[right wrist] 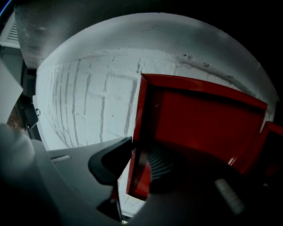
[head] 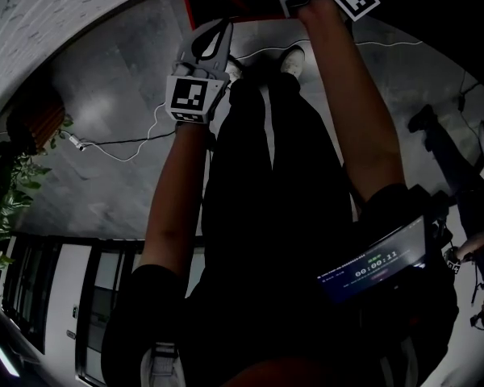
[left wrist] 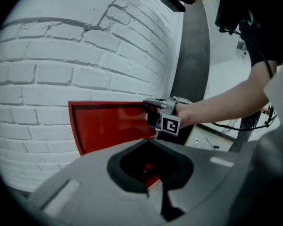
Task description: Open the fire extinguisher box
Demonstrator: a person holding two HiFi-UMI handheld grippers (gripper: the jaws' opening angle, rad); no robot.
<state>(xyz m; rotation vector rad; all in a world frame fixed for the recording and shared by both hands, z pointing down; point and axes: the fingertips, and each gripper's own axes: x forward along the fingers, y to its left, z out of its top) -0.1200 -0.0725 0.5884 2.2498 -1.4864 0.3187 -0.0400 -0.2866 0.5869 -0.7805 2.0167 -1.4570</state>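
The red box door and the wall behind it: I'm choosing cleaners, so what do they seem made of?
The red door: probably painted sheet metal, fairly glossy; it shows faint reflections and a thin raised rim, though the panel could be plastic. The wall: brick painted matt white; staggered courses and recessed joints show.

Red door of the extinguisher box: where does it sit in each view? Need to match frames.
Head view: red door at the top edge, near centre.
Left gripper view: red door centre-left, against the wall.
Right gripper view: red door centre to right, its edge between the right gripper jaws.
Shared landmark: white brick wall.
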